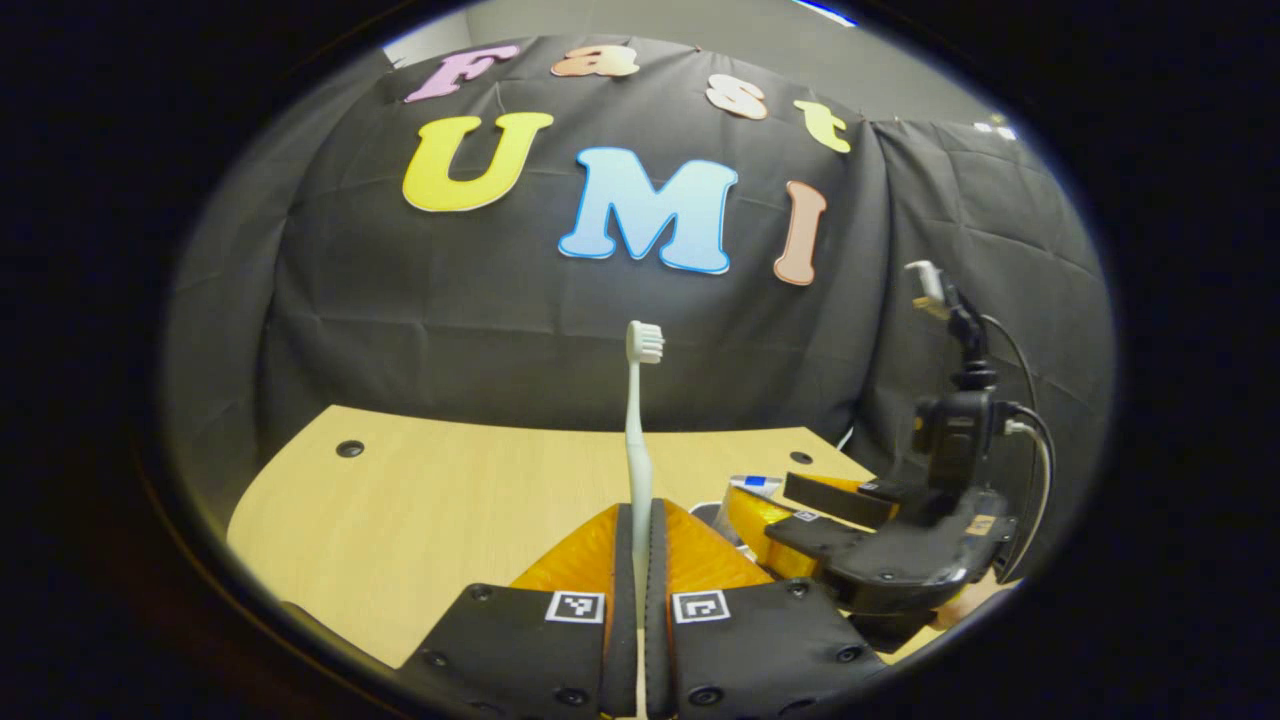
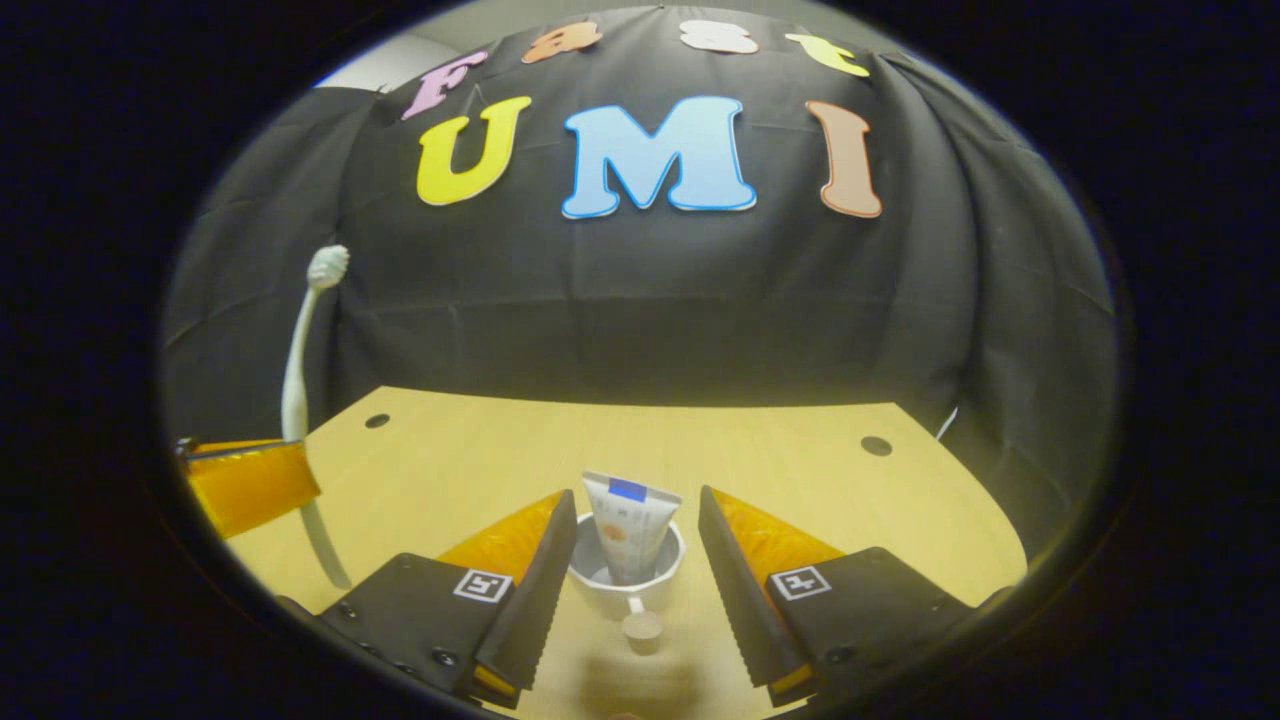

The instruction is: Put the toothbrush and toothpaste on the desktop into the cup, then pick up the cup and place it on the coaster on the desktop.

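A light wooden desktop (image 2: pixel 780 450) is seen across the lower half of both views, its far edge curved by the lens. Round dark holes (image 2: pixel 876 445) are set into it — one toward ten o'clock, one toward two o'clock in the right gripper view. Behind the desk a black cloth wall (image 2: pixel 640 300) is hung, creased in faint folds and draped around both sides. Above the cloth, at twelve o'clock in the left gripper view, a strip of pale grey room wall (image 1: pixel 700 25) is shown — evenly lit.
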Tool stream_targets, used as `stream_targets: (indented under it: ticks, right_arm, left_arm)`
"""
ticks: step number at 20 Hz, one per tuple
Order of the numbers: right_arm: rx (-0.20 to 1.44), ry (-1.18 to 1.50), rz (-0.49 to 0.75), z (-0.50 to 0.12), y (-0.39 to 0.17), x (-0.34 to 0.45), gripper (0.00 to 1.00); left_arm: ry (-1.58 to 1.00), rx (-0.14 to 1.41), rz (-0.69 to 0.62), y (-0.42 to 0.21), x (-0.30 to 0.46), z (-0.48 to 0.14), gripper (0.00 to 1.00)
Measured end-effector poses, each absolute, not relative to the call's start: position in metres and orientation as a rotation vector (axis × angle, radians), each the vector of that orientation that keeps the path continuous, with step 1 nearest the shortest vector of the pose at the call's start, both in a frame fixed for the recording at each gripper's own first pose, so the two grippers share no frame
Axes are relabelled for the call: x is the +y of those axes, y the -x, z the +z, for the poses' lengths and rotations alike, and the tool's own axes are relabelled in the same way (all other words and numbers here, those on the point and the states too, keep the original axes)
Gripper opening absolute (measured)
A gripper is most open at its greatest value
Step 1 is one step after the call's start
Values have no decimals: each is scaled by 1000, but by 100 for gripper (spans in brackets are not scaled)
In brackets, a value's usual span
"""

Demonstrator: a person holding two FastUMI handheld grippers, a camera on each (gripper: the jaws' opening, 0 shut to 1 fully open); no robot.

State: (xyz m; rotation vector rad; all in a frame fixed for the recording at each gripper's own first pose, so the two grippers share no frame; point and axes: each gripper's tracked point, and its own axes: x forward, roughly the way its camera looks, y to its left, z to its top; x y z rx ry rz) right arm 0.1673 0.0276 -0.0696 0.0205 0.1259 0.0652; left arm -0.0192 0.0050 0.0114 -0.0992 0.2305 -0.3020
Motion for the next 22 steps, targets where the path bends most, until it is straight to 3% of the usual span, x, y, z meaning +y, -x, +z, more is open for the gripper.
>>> stream_targets:
  ticks: [11, 22]
  right_arm:
    - [42, -58, -22, -26, -67, -16, 82]
    - [142, -63, -113, -60, -20, -47, 82]
  left_arm:
    - [153, 93, -427, -26, -44, 29, 11]
    - [169, 58, -548, -57, -93, -2, 12]
